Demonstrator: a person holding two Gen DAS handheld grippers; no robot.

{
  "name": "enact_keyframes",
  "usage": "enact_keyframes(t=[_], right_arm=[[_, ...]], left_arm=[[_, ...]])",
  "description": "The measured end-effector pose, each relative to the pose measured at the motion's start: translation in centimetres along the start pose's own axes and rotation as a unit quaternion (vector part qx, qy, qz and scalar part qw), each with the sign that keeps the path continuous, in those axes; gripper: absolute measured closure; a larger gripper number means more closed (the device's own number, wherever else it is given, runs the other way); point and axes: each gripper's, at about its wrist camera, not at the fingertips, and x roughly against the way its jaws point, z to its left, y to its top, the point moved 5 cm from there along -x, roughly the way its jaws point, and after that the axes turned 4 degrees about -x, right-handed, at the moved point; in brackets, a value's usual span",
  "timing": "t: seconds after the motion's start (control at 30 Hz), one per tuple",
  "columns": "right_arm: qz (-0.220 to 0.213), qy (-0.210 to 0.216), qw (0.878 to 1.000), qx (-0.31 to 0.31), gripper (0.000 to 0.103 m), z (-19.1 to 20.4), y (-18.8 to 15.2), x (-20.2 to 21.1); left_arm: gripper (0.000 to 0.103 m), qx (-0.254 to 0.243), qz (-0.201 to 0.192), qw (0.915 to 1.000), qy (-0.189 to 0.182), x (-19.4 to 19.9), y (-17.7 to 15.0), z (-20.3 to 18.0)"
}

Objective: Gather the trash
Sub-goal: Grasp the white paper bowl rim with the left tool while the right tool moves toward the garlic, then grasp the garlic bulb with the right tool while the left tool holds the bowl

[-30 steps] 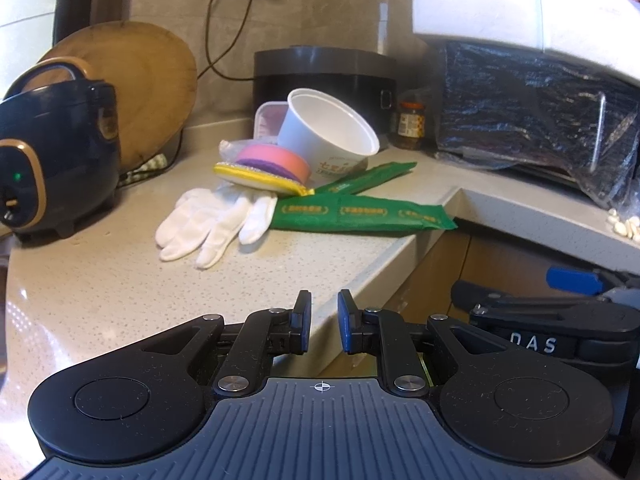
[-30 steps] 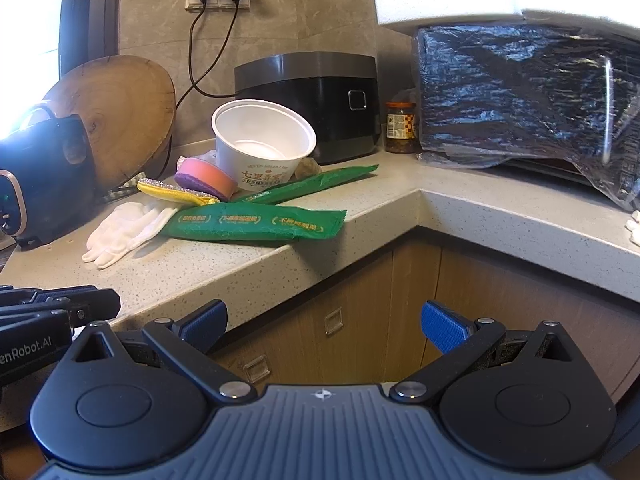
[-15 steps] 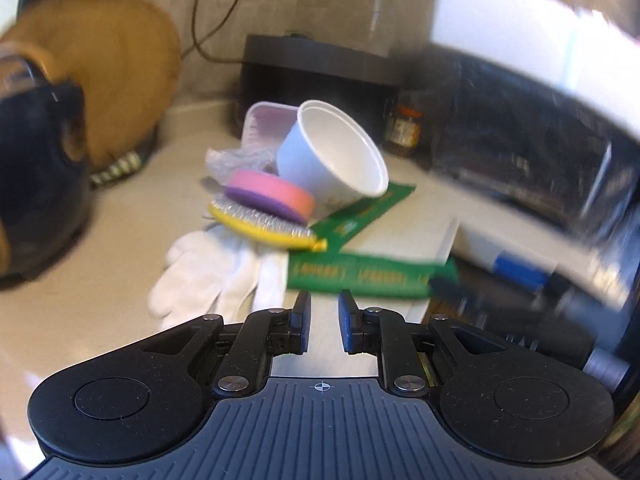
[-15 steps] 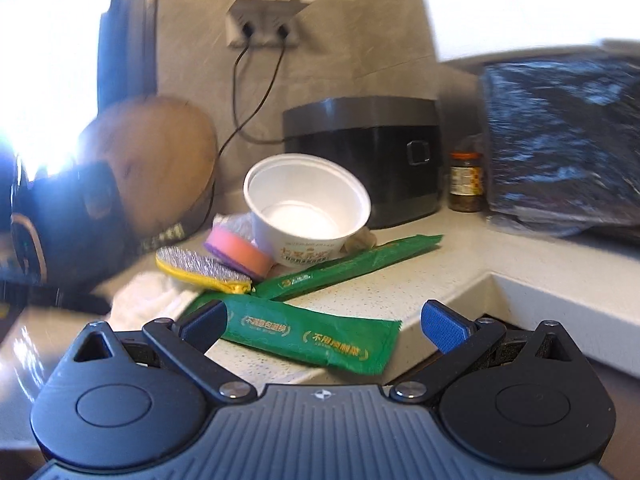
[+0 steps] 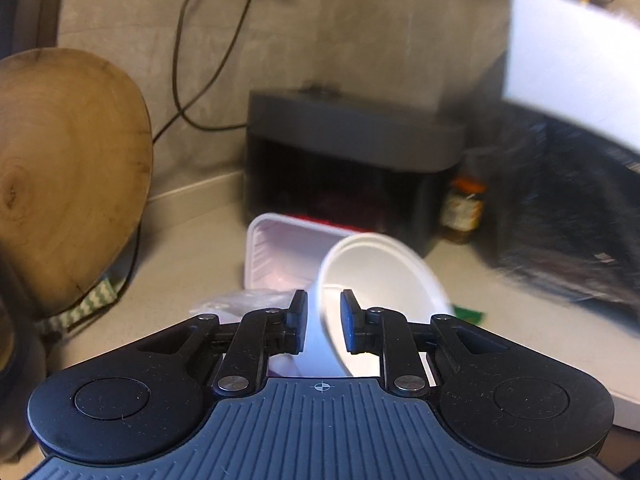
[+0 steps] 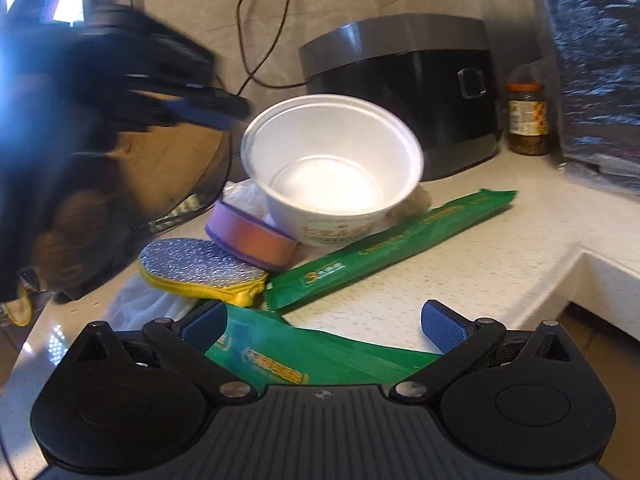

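Pale speckled stone worktop (image 5: 192, 248) runs along a grey wall, turning an inner corner at the right.

Left wrist view: the left gripper (image 5: 323, 322) hangs over the pile near the back of the worktop, its jaws having just been opening, now a narrow gap. The rim of the white foam bowl (image 5: 384, 276) shows in that gap, but the pads do not press it. Behind the bowl a white plastic tray (image 5: 280, 248) stands on edge before a dark rice cooker (image 5: 352, 160). A round wooden board (image 5: 68, 176) leans at the left.

Right wrist view: the right gripper (image 6: 323, 326) has its jaws spread wide above a green wrapper (image 6: 304, 356) lying by the worktop's front edge; nothing is clamped. A second, longer green wrapper (image 6: 392, 248) slants toward the corner. The bowl rests tilted on a pink-and-purple sponge (image 6: 252, 238), beside a yellow-edged scouring pad (image 6: 196, 264).

The bowl looks feather-light, stiff yet easily crushed; its thin rim seems the best place to pinch, gently. The wrappers look limp and slick, so a flat edge overhanging the front should be easiest to nip.
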Motion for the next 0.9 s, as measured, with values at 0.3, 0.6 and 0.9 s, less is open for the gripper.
enact_keyframes(t=[0.3, 0.6, 0.9], right_arm=[[0.055, 0.049, 0.997, 0.004, 0.0, -0.1, -0.2, -0.7], [0.077, 0.066, 0.994, -0.035, 0.0, -0.8, 0.7, -1.3], [0.081, 0.062, 0.994, 0.028, 0.0, 1.1, 0.3, -1.5]], left_arm=[[0.079, 0.0, 0.035, 0.9994, -0.007, -4.7, -1.7, 0.8], [0.092, 0.037, -0.045, 0.9981, -0.02, 2.0, -1.8, 4.0], [0.092, 0.029, -0.055, 0.9972, 0.04, 12.9, -6.2, 8.6]])
